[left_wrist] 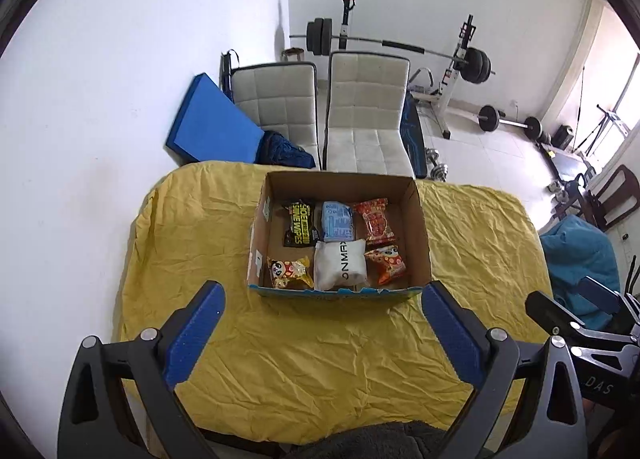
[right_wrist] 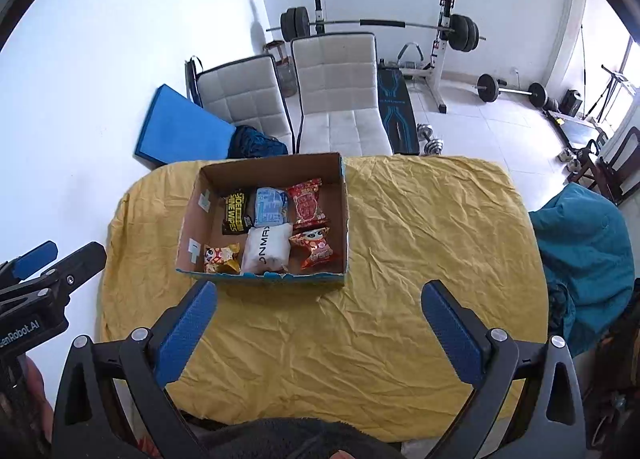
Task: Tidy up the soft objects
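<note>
An open cardboard box point(left_wrist: 422, 231) point(right_wrist: 346, 219) stands on the yellow-covered table point(left_wrist: 320, 359) point(right_wrist: 420, 259). Inside lie several soft packets: a black wipes pack point(left_wrist: 300, 224) point(right_wrist: 237, 212), a light blue pack point(left_wrist: 337, 221) point(right_wrist: 271, 206), a red snack bag point(left_wrist: 375, 221) point(right_wrist: 308, 204), a yellow panda bag point(left_wrist: 289, 272) point(right_wrist: 221, 258), a white pouch point(left_wrist: 340, 265) point(right_wrist: 267, 249) and an orange panda bag point(left_wrist: 387, 264) point(right_wrist: 317, 245). My left gripper point(left_wrist: 322, 301) is open and empty, just short of the box's near wall. My right gripper point(right_wrist: 320, 297) is open and empty, near the box's front right corner.
Two white chairs point(left_wrist: 366, 115) point(right_wrist: 338, 99) stand behind the table, with a blue mat point(left_wrist: 212, 127) against the wall. Weight bench and barbells point(left_wrist: 460, 59) fill the back right. A teal beanbag point(right_wrist: 580, 251) sits right of the table. Bare yellow cloth lies in front of and right of the box.
</note>
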Demonstrator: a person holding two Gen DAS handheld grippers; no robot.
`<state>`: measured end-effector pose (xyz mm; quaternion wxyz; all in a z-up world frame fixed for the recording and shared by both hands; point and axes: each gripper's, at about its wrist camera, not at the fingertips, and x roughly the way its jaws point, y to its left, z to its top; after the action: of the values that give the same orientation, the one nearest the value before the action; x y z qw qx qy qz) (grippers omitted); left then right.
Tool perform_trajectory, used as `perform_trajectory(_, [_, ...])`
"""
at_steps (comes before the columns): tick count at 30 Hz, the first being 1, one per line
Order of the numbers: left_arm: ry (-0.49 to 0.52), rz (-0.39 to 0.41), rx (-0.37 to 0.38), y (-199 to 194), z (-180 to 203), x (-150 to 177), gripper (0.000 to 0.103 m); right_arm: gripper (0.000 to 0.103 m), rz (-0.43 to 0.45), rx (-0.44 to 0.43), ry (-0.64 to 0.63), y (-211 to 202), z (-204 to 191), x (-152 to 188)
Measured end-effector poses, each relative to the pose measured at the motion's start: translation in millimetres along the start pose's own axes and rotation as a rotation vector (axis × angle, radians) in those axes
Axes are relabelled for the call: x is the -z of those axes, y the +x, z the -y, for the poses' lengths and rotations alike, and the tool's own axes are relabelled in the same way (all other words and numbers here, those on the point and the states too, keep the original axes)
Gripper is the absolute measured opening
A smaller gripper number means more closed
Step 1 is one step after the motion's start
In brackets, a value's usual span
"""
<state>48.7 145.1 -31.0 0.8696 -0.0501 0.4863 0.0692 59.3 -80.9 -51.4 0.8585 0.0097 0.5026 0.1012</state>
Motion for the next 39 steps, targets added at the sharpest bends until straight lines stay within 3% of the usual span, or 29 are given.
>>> perform_trajectory(5, [-0.032,0.037,-0.005,-21,-6,5,0.101,0.103,0.041,0.007,0.001,-31,3,4])
perform_trajectory(15, [-0.057,0.054,-0.028,-37,-7,14,0.101,0.103,0.078,0.044,-0.017,-53,4,-3])
perform_trajectory(39, [-0.046,0.004,0.004,-26,-1,18,0.101,0.103,0.037,0.068,-0.033,-43,2,-3])
